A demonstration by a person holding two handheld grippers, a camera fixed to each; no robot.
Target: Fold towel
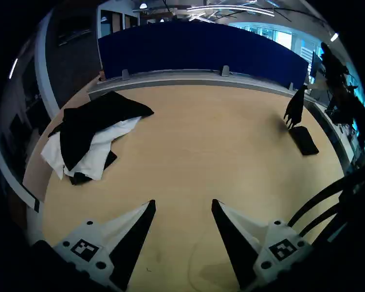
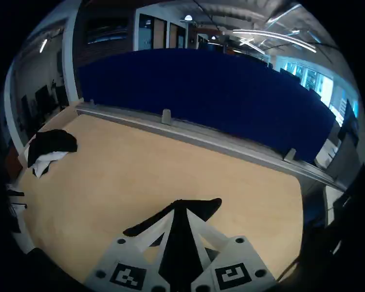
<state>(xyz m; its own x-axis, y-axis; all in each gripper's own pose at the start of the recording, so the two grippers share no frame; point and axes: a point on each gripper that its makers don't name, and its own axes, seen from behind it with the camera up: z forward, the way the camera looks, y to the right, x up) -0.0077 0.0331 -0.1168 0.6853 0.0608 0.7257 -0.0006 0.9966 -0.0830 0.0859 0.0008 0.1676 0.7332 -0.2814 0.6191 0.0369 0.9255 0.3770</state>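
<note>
Pale wooden surface (image 1: 207, 151) spreads ahead in the left gripper view. A grey rail and a dark blue divider panel (image 1: 197, 48) bound its far edge. The left gripper (image 1: 183, 203) hangs over the near edge with its white, black-faced fingers spread wide and nothing between them. On the far left lies a crumpled pile of black and white towels (image 1: 92, 138), with black cloth draped over white. At the far right, a small dark drooping shape (image 1: 295, 109) stands just beside a flat black rectangular object (image 1: 304, 140); I cannot tell what either is.

In the right gripper view, the right gripper (image 2: 180, 207) has its fingers drawn close together, pinching a black towel (image 2: 204, 207). The loose part of this towel lies on the surface (image 2: 134, 160) just ahead of the tips. The pile (image 2: 48, 146) sits far left, well apart from the gripper, and the blue panel (image 2: 207, 97) runs across the far side.
</note>
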